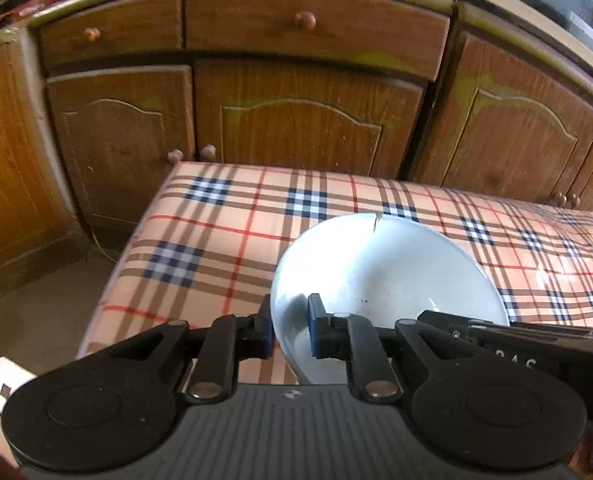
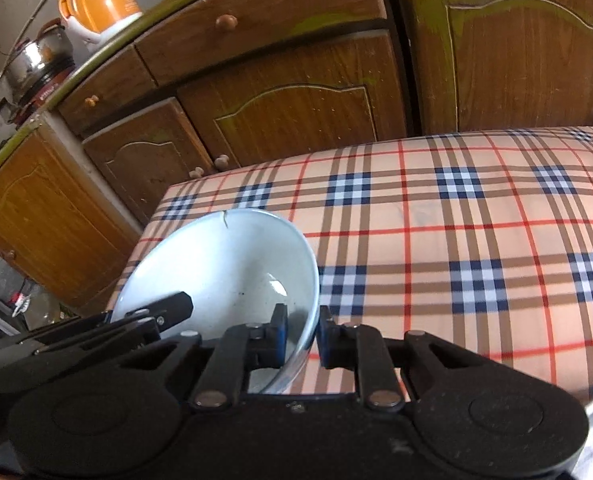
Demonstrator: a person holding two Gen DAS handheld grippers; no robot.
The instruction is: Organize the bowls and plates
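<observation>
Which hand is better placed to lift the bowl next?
Neither alone, probably: the left gripper clamps the bowl rim on one side, the right gripper the opposite side. Both look equally set for a two-handed lift.

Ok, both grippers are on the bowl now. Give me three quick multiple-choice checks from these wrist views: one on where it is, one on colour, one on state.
1. Where does the white bowl sit on the checked tablecloth?
A. Near the table's left corner, on the cupboard side
B. At the far right end
C. On the floor

2. What colour are the pads on the gripper fingers?
A. Red
B. Blue
C. Yellow

3. What state is the bowl's far rim in?
A. Whole
B. Covered by a lid
C. Cracked

Answers:
1. A: in the right wrist view the table's left corner lies just behind the bowl.
2. B: blue pads show on the left gripper and the right gripper.
3. C: a dark crack runs in from the far rim in both views.
</observation>
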